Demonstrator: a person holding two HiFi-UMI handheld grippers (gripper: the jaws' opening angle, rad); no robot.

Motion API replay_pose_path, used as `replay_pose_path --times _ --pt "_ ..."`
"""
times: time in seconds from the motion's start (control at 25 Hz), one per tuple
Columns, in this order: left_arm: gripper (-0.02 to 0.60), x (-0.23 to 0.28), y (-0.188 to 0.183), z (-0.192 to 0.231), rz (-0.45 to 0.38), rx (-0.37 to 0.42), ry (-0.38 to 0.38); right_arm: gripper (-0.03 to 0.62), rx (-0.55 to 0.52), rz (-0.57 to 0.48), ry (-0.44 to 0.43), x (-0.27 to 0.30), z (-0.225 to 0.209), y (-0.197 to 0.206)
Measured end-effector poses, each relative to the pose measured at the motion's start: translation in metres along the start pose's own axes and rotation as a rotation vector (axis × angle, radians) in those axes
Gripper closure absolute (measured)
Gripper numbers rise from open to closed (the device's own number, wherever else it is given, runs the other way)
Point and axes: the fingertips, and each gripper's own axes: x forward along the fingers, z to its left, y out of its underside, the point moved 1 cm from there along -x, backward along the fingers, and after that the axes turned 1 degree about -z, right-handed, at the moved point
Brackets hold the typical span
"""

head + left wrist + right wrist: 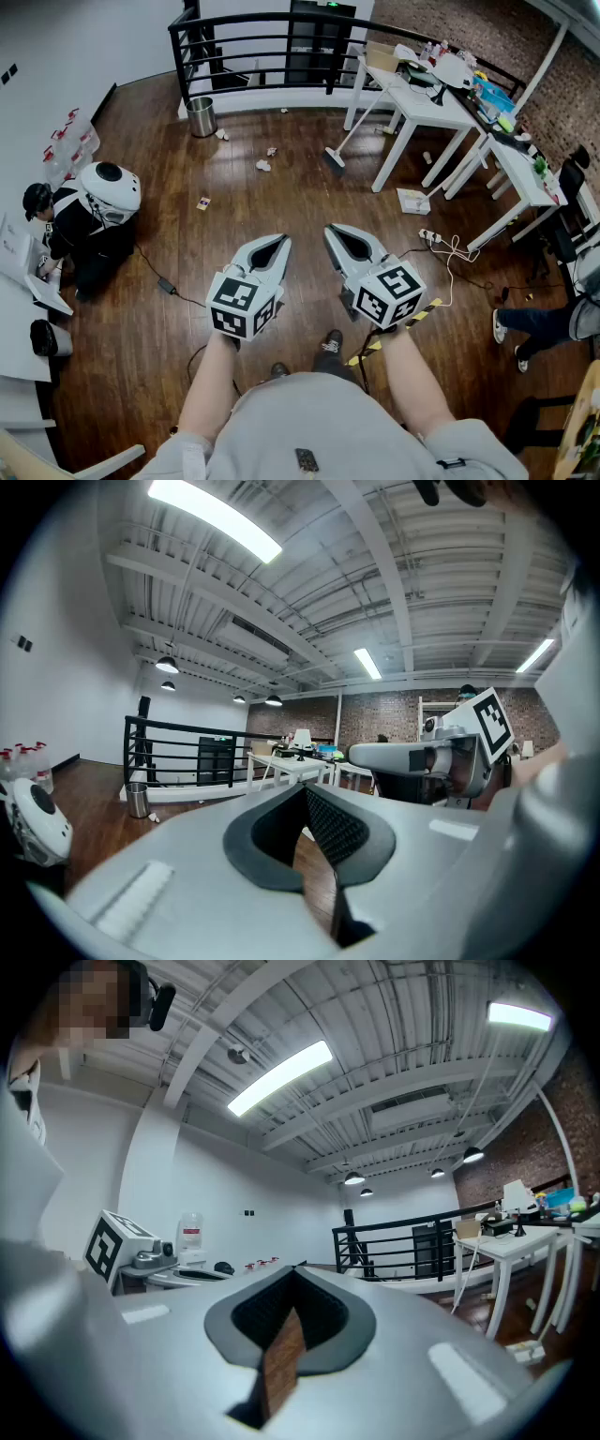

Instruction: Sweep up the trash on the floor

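Observation:
Both grippers are held out level over the wood floor in the head view. My left gripper (281, 242) (305, 787) is shut with nothing in it. My right gripper (332, 231) (293, 1269) is shut and empty too. Far ahead of them a broom (336, 157) leans on a white table (427, 108), its head on the floor. Scraps of trash lie on the floor: crumpled paper (263, 165), a smaller bit (272, 151), a flat wrapper (203, 202) and a scrap (222, 134) by the metal bin (200, 116).
A person (89, 220) sits on the floor at the left beside a white helmet (111, 187). A black railing (272, 42) closes the far side. A power strip with cables (436, 237) and a white paper (412, 200) lie near the tables at right. Another person's legs (525, 323) show far right.

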Motion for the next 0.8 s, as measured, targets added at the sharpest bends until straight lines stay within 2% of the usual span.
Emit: replay_pose_path --times 0.4,0.56,0.8 --pt "0.574 0.043 -0.003 0.016 0.017 0.004 0.032 0.594 -0.012 0.024 0.029 0.019 -0.041 -0.001" --pt "0.574 0.080 -0.006 0.022 0.035 0.014 0.043 0.594 0.001 0.016 0.037 0.032 -0.079 -0.004" --pt "0.574 0.161 -0.023 0.044 0.000 0.033 0.010 0.594 0.026 -0.002 0.024 0.069 -0.158 -0.007"
